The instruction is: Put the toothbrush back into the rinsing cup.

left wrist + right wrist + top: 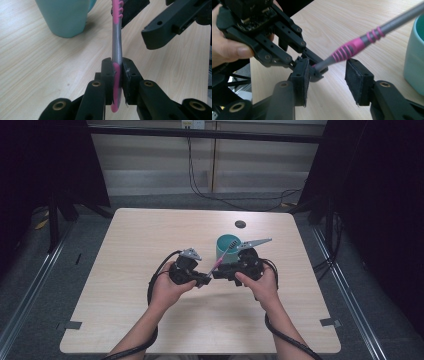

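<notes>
A pink and grey toothbrush [218,262] slants up from my left gripper [204,281] toward the teal cup [226,246] standing just behind it. In the left gripper view the jaws [117,67] are shut on the pink end of the toothbrush handle [117,47], and the cup [66,17] is at the upper left. My right gripper [216,274] faces the left one from the right. Its pads [355,77] stand on either side of the ribbed pink grip [352,48] with gaps showing, so it is open. The cup's wall [415,57] is at the right edge there.
The light wooden table [150,320] has a small dark round disc [240,224] behind the cup. Black cables trail from both grippers toward the near edge. Dark frames and curtains flank the table on both sides.
</notes>
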